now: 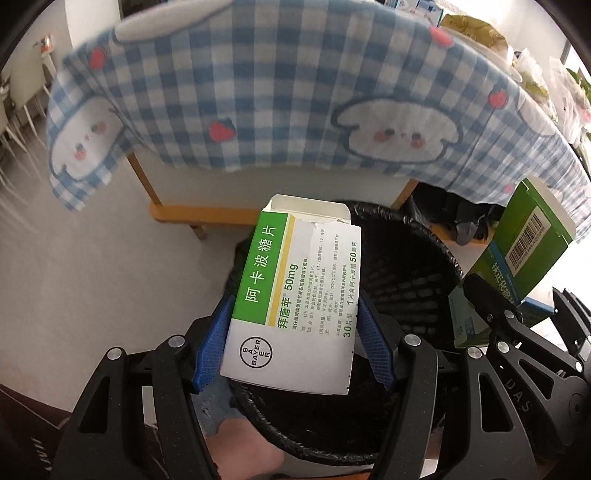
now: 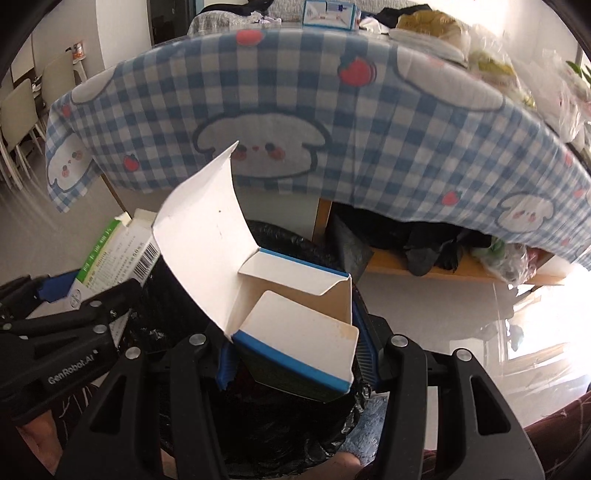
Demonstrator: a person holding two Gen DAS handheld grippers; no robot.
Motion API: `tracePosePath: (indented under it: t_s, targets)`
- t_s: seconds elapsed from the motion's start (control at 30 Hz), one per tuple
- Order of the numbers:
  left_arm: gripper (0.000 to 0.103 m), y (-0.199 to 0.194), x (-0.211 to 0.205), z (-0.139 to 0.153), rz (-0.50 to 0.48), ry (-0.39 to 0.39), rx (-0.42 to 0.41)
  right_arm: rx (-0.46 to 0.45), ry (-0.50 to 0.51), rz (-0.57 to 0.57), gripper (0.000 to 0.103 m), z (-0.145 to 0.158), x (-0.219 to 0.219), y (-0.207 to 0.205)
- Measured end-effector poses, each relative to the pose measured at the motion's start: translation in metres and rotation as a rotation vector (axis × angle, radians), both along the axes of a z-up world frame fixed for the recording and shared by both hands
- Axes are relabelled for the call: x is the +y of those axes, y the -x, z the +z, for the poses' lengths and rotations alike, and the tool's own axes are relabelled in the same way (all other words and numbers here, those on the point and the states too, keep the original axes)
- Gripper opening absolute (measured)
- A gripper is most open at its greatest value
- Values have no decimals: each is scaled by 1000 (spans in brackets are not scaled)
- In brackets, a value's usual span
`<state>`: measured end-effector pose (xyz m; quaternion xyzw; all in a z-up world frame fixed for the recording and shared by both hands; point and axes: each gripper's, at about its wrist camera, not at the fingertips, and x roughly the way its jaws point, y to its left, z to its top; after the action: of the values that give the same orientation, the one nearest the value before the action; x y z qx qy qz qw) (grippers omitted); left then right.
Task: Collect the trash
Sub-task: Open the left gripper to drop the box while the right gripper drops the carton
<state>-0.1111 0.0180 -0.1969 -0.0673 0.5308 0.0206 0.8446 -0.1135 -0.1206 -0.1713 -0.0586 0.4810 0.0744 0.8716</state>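
Observation:
My left gripper (image 1: 293, 328) is shut on a white and green Bayer medicine box (image 1: 295, 291), holding it over a black bin (image 1: 406, 266) lined with a black bag. My right gripper (image 2: 295, 354) is shut on an opened white and blue carton (image 2: 295, 321) with its flap up, also above the bin (image 2: 280, 236). In the left wrist view the right gripper's carton (image 1: 532, 243) shows green with a barcode at the right. In the right wrist view the Bayer box (image 2: 114, 251) and the left gripper (image 2: 55, 306) show at the left.
A table with a blue checked cloth (image 1: 295, 92) printed with white dogs stands just behind the bin, its wooden legs (image 1: 147, 184) close by. Boxes and bags lie on the tabletop (image 2: 424, 26). Dark clothes and bags (image 2: 443, 243) sit under it. Chairs (image 2: 22, 122) stand far left.

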Motion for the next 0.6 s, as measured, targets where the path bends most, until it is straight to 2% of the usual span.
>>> tracePosePath:
  t_s: [0.13,0.33,0.5,0.6]
  targets:
    - [64,-3,-5,-11,-5,14,19,6,5,-1,49,-5,-2,-1]
    - [64,-8,-24,-21,-53,-21,15,19,25,-8,49,-15,-16,0]
    - [64,-9,-40,-29,-93,-3,32,29,5,-50,49,-19,-33,-1]
    - [70,-9,-48,-30,-115,-16,22,34,4,-47,49,-20,-35,0]
